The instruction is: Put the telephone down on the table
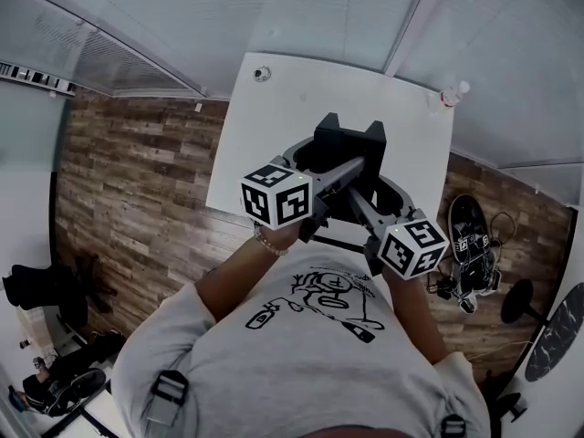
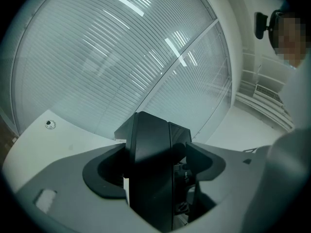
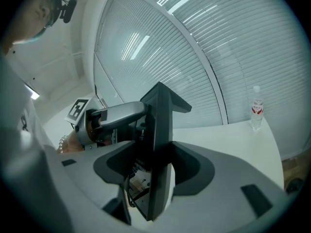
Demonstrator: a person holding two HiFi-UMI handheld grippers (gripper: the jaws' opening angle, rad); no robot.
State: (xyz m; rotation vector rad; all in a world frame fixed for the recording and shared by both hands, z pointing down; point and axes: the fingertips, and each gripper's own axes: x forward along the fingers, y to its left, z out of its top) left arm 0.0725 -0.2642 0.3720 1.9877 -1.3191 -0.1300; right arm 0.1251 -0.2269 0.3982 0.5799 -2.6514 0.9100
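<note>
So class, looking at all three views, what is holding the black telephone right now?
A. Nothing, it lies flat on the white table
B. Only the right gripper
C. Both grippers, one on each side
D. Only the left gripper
C. The left gripper and the right gripper each have their jaws closed on the telephone, which the head view shows held between them over the white table.
</note>
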